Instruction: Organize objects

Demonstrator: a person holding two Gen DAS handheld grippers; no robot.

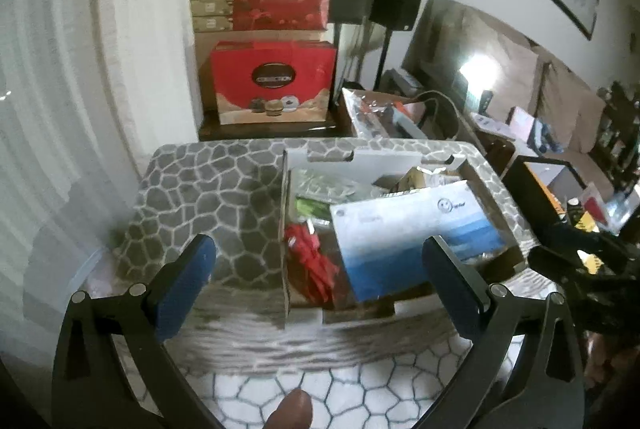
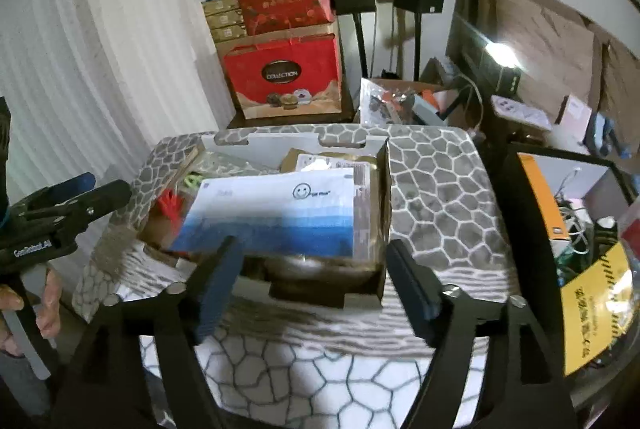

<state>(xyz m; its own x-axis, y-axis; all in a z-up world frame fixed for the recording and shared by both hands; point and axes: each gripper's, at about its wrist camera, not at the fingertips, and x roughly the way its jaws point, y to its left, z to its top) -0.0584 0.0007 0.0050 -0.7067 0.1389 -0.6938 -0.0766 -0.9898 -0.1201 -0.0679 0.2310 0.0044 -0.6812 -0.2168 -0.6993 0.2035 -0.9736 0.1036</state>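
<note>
1. Both your grippers are released and empty. The left gripper (image 1: 320, 281) has its jaws spread wide; the right gripper (image 2: 316, 281) has its jaws spread somewhat less. Neither touches anything.
2. The task's things sit in the open cardboard box (image 2: 382, 197) on the stone-pattern cloth (image 2: 440, 197) covering the table. The box is dead ahead of both grippers, with its near wall just beyond the fingertips.
3. The top item is the blue-and-white pouch (image 2: 276, 213), lying flat and tilted. Its long axis runs left to right across the box, square to your approach.
4. In the right wrist view the pouch's near edge lies between the right fingers. In the left wrist view the pouch (image 1: 412, 233) sits toward the right-hand finger. My judgement: the right gripper is better lined up, and you'd need to close on the near edge.
5. The red item (image 1: 316, 261) lies by the box's left wall, low down and partly under the pouch. It's closer to the left gripper.
6. Readable text: the red gift box (image 2: 284, 77) behind the table says "COLLECTION". The pouch has a smiley logo, but the words beside it are too small to read. The left tool's body reads "GenRobot.AI". The yellow bag (image 2: 592, 313) on the right has print I can't read.
</note>
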